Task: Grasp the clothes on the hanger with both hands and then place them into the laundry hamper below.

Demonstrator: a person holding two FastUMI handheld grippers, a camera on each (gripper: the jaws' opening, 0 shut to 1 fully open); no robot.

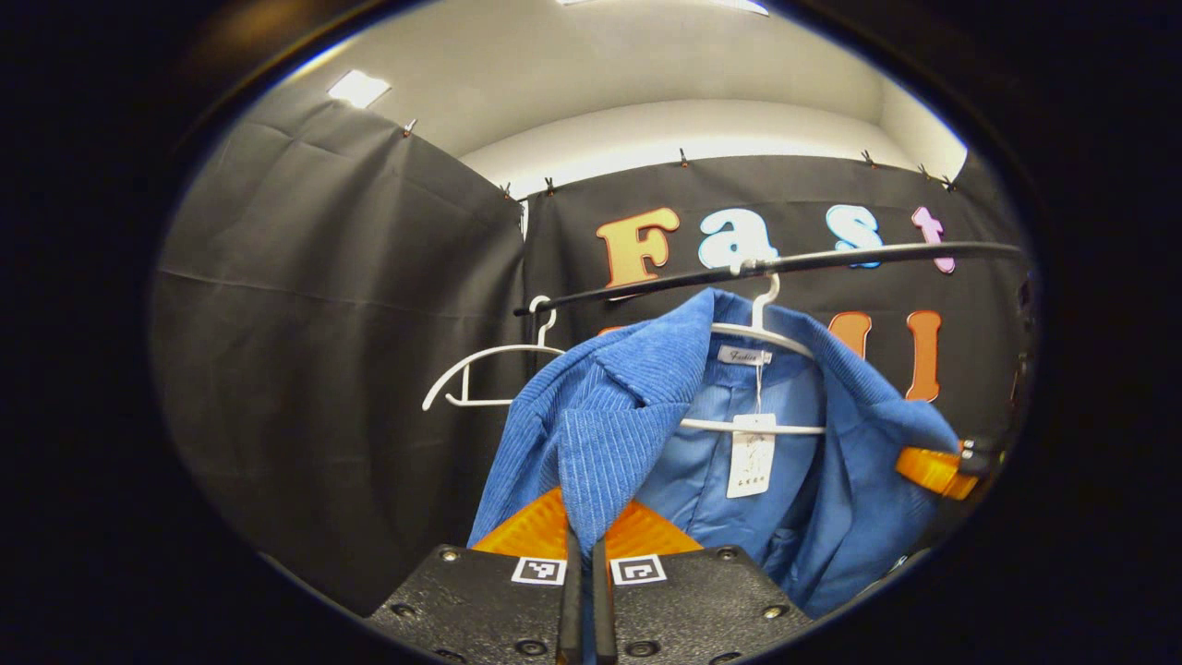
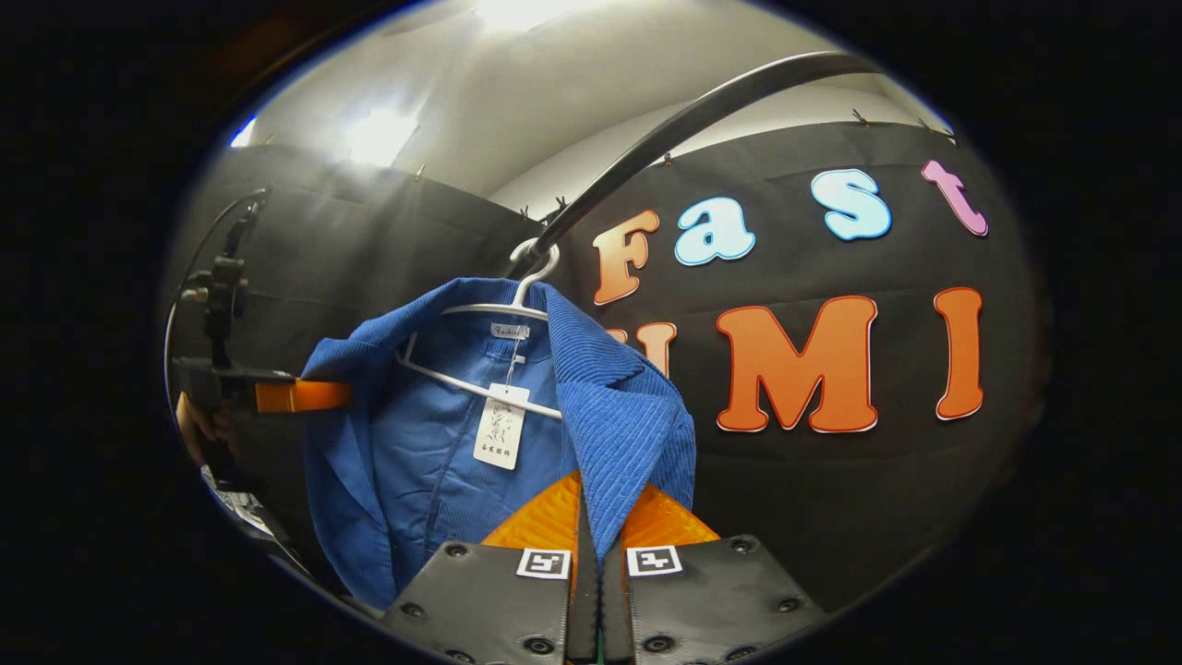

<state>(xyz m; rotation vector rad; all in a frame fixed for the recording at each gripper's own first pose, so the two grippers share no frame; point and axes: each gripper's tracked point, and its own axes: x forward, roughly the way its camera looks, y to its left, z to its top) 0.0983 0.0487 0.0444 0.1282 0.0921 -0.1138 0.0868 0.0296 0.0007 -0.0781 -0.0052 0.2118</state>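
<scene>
Left gripper (image 1: 584,531) and right gripper (image 2: 591,522) are each pinching a ribbed lapel of the blue corduroy jacket (image 1: 628,406), which is hanging on a white hanger (image 1: 757,337) from a dark curved rail (image 1: 831,259); empty white hanger (image 1: 480,369) is hanging beside it; black cloth walls are enclosing the booth

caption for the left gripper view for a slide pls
Left gripper shut on the lapel of a blue corduroy jacket hanging on a white hanger from the rail.

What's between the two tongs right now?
The blue jacket's open front: pale lining, the white hanger's lower bar and a hang tag, in the left gripper view. Left tongs pinch one lapel, right tongs the other.
</scene>
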